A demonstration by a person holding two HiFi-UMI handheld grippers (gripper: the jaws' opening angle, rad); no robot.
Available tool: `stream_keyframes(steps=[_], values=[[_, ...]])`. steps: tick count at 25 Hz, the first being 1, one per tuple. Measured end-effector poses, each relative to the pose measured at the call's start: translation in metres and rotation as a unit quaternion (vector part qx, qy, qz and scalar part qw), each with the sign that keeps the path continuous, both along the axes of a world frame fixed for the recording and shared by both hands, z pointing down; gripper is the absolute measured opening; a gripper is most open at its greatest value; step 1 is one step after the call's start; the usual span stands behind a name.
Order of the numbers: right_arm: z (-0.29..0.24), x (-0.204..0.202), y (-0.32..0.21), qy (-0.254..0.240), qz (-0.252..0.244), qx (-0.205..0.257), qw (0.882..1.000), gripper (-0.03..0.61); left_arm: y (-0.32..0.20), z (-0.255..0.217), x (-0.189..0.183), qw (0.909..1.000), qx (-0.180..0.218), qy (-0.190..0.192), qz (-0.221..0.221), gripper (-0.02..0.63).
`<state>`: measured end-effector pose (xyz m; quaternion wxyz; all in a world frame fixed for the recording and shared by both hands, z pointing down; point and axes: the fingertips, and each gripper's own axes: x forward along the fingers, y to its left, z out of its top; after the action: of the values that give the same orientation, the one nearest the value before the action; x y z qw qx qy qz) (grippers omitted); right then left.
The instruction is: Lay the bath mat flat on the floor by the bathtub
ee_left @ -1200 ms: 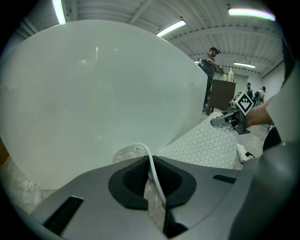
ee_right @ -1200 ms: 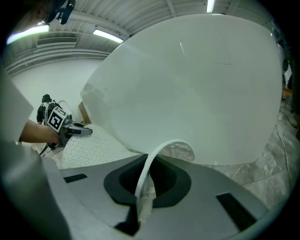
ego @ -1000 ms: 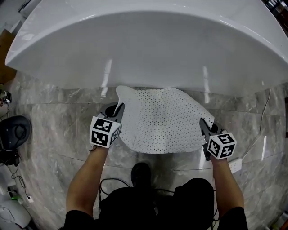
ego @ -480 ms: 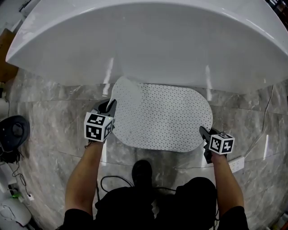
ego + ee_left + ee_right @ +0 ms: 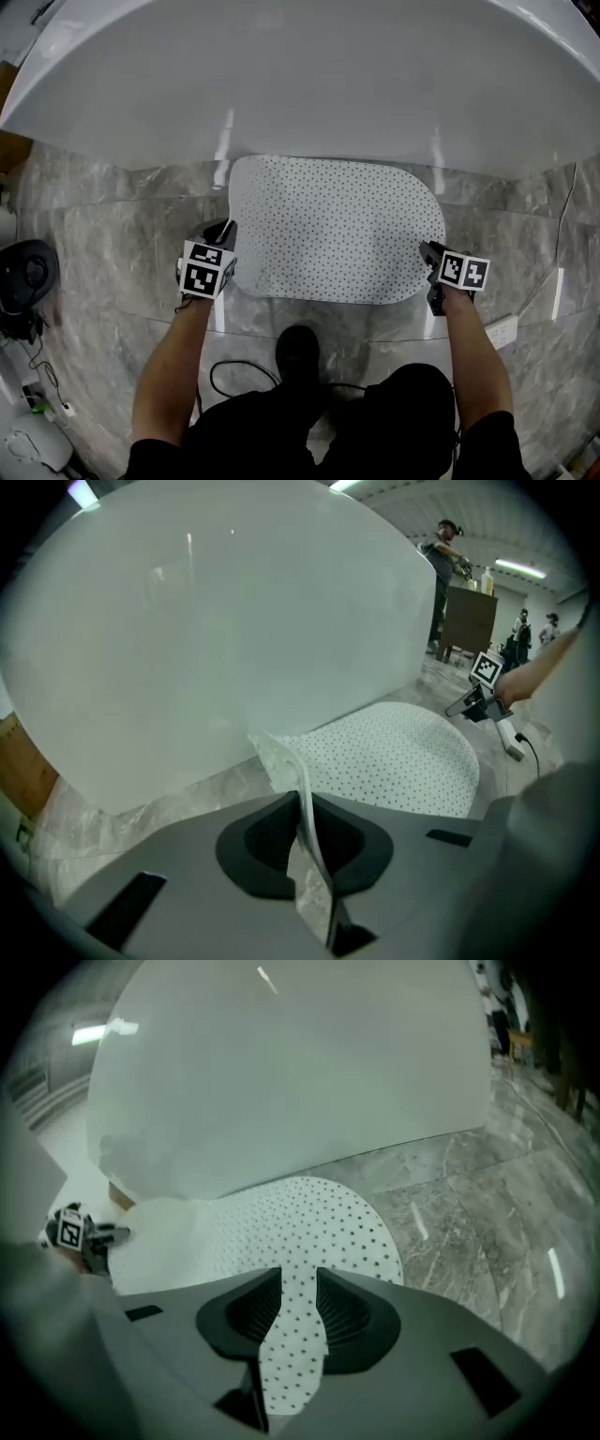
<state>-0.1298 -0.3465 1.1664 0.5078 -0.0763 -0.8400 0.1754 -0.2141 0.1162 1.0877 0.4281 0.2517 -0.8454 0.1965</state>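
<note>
We can read no text, label, brand or number in any view. The only printed marks we see are black-and-white square patterns on the marker cubes of the left gripper (image 5: 226,229) and the right gripper (image 5: 427,249), and they hold no letters or digits. The bath mat (image 5: 333,230) shows us only small dots.

White dotted bath mat (image 5: 333,230), spread beside bathtub (image 5: 300,75)
</note>
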Motion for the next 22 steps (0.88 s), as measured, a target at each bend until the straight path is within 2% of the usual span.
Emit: stream_keyframes(steps=[3, 7, 10, 13, 17, 21, 22], values=[[0.024, 0.015, -0.014, 0.027, -0.019, 0.08, 0.996, 0.151, 0.002, 0.01, 0.005, 0.9992, -0.028, 0.013, 0.024, 0.026], [0.049, 0.026, -0.048, 0.057, -0.034, 0.151, 0.986, 0.197, 0.011, 0.018, 0.005, 0.9977, -0.05, 0.035, 0.03, 0.028], [0.06, 0.026, -0.063, 0.075, -0.034, 0.165, 0.983, 0.266, 0.019, 0.033, 0.007, 0.9938, -0.084, 0.058, 0.044, 0.031], [0.062, 0.025, -0.065, 0.084, -0.024, 0.162, 0.983, 0.27, 0.03, 0.048, 0.008, 0.9903, -0.109, 0.075, 0.043, 0.031], [0.062, 0.025, -0.058, 0.084, -0.055, 0.174, 0.98, 0.226, 0.043, 0.062, 0.014, 0.9912, -0.093, 0.093, -0.006, 0.028], [0.061, 0.023, -0.045, 0.079, -0.108, 0.193, 0.972, 0.141, 0.043, 0.068, 0.02, 0.9907, -0.096, 0.097, -0.004, 0.028], [0.061, 0.023, -0.041, 0.076, -0.121, 0.196, 0.97, 0.092, 0.042, 0.069, 0.02, 0.9908, -0.096, 0.095, -0.002, 0.028]])
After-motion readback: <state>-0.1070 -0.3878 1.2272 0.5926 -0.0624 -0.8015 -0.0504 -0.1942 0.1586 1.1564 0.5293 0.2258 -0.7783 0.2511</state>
